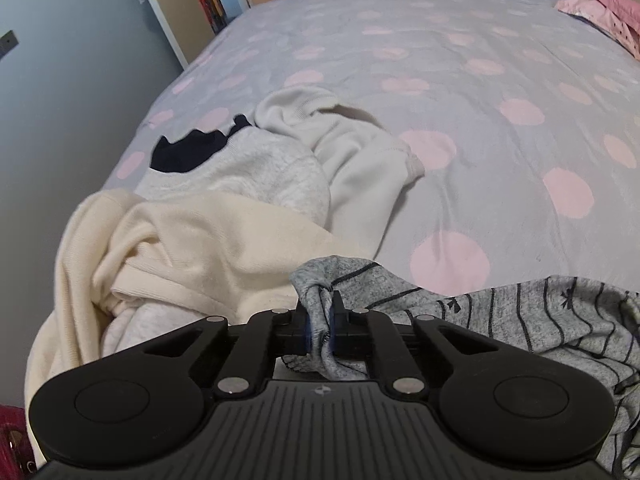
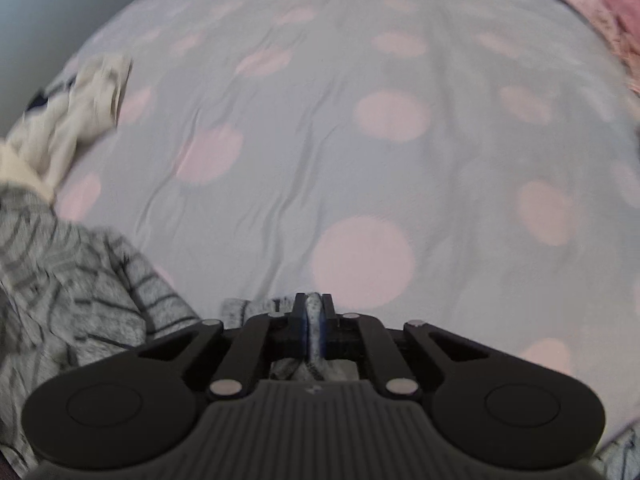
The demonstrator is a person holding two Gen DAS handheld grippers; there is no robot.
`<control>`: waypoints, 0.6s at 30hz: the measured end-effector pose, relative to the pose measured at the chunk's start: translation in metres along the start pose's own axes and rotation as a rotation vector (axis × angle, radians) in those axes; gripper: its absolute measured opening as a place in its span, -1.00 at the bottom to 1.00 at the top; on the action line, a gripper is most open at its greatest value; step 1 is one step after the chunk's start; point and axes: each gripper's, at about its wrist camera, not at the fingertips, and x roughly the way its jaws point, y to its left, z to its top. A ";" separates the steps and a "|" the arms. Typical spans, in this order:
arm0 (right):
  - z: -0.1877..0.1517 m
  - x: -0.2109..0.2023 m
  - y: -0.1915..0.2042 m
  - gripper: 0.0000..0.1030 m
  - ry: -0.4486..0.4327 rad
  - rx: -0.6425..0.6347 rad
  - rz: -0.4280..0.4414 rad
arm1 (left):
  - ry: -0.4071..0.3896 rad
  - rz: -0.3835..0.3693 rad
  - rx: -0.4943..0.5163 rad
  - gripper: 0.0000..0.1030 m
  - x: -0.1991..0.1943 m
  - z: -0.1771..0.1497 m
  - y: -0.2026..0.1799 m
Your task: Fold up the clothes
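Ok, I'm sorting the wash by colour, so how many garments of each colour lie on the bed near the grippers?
Grey with dark stripes: 1, striped grey garment, pinched by both grippers
Cream: 1, cream garment
Pale grey with navy: 1, pale grey garment
Off-white: 1, off-white garment
Total: 4

left gripper (image 1: 321, 312): jaws closed, cloth pinched between them, pointing steeply down | right gripper (image 2: 314, 312): jaws closed, cloth pinched, pointing steeply down
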 end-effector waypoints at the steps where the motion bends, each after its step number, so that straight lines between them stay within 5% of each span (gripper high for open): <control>1: 0.001 -0.012 -0.009 -0.89 -0.023 0.029 -0.017 | -0.007 0.004 -0.006 -0.90 -0.003 0.000 0.001; 13: -0.019 -0.162 -0.145 -0.89 -0.352 0.394 -0.202 | -0.154 0.021 -0.146 -0.91 -0.051 0.009 0.025; 18: -0.003 -0.218 -0.187 -0.89 -0.473 0.462 -0.356 | -0.205 0.030 -0.178 -0.91 -0.057 0.016 0.026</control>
